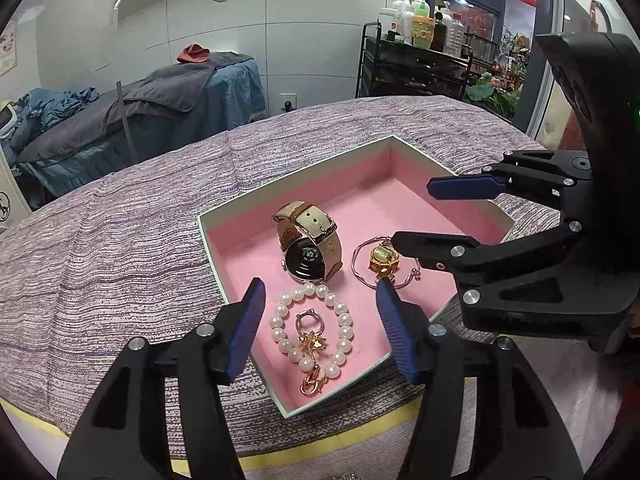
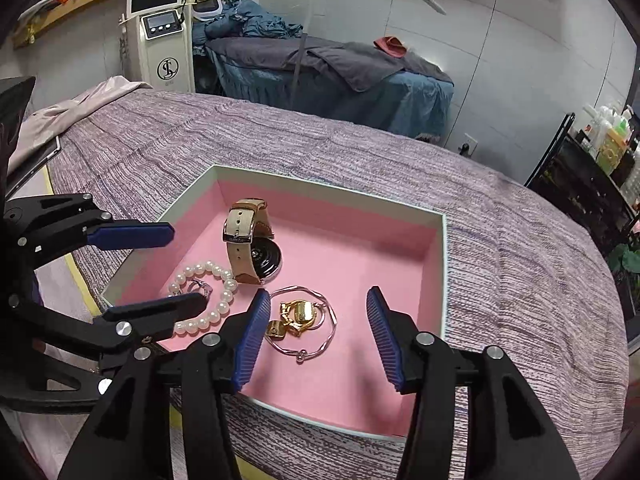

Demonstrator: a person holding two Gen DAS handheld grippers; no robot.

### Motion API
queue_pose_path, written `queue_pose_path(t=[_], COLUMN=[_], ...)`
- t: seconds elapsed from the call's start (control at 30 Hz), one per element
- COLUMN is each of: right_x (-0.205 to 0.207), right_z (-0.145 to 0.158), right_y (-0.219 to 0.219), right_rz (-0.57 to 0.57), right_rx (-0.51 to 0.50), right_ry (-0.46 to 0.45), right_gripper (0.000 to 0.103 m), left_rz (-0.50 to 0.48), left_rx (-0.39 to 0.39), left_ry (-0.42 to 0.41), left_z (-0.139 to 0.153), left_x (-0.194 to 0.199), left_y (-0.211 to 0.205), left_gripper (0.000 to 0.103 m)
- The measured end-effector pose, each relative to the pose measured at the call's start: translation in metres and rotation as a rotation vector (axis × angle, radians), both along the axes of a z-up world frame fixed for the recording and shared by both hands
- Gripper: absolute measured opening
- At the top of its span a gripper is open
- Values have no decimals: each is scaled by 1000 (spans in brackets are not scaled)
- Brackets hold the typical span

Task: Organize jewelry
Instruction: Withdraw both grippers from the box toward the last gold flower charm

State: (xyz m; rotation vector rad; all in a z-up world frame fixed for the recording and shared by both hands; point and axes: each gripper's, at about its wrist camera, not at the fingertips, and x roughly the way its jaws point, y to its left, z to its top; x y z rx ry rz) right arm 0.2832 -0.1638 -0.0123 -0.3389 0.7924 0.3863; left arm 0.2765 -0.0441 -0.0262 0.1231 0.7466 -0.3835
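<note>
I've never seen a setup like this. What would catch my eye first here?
Probably the pink-lined box on the purple bedspread, with jewelry laid in it: a pearl bracelet nearest, a tan-strapped watch behind it, a gold ornament inside a thin bangle. Both black tongs, left and right, hang open above it.

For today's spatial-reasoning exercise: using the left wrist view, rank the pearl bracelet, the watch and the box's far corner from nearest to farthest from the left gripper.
1. pearl bracelet, between the left gripper and its open jaws, in the near end of the box.
2. watch, mid-box, beyond the pearls.
3. box's far corner, at the back.
</note>
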Motion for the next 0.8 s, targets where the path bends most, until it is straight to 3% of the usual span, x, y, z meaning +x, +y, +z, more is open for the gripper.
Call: queue_pose_path(t=[0.13, 0.27, 0.4, 0.47, 0.57, 0.8], right_x=[-7, -18, -33, -41, -51, -75], right_z=[8, 11, 13, 14, 12, 7], right_y=[-10, -18, -24, -26, -29, -35], right_rz=[-28, -55, -66, -68, -74, -85], right_rx=[-3, 33, 74, 83, 102, 134], right_ry=[-51, -52, -40, -38, -29, -13], right_gripper=[70, 80, 84, 85, 87, 88], left_rz=[17, 36, 66, 85, 101, 120], left_rx=[-1, -85, -218, -244, -237, -88], left_ry=[-33, -15, 22, 16, -19, -76], left_z=[4, 6, 5, 4, 3, -8], left_x=[-13, -25, -39, -49, -67, -102], left_y=[3, 14, 33, 42, 52, 52], left_gripper=[78, 94, 96, 96, 97, 96])
